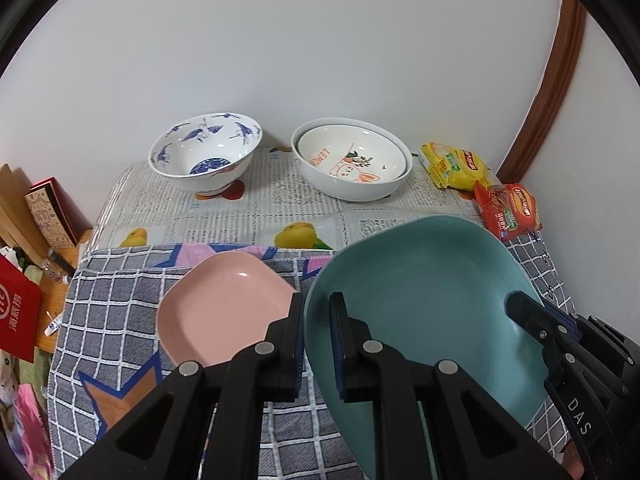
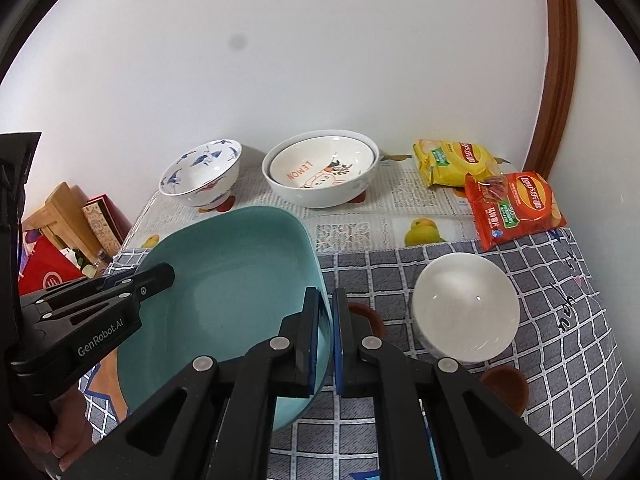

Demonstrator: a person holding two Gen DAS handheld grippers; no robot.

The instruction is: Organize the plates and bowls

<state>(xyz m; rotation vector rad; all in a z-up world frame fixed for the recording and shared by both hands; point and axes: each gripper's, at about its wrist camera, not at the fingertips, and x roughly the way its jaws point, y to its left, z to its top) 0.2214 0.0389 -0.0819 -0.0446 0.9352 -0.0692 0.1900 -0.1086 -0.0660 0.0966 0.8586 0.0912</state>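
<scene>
Both grippers hold a large teal plate [image 1: 424,300] [image 2: 228,296] above the checked cloth. My left gripper [image 1: 316,344] is shut on its left rim. My right gripper [image 2: 327,340] is shut on its right rim and shows as a black finger in the left wrist view [image 1: 532,320]. A pink square plate [image 1: 224,308] lies on the cloth to the left of the teal plate. A plain white bowl [image 2: 466,308] sits to the right. A blue-patterned bowl [image 1: 206,156] and a stack of two white bowls [image 1: 352,164] stand at the back.
Two chip bags, yellow [image 2: 452,162] and red [image 2: 514,208], lie at the back right by the wall. Brown round objects [image 2: 506,392] lie on the cloth near the white bowl. Boxes and a red bag [image 1: 18,316] stand left of the table edge.
</scene>
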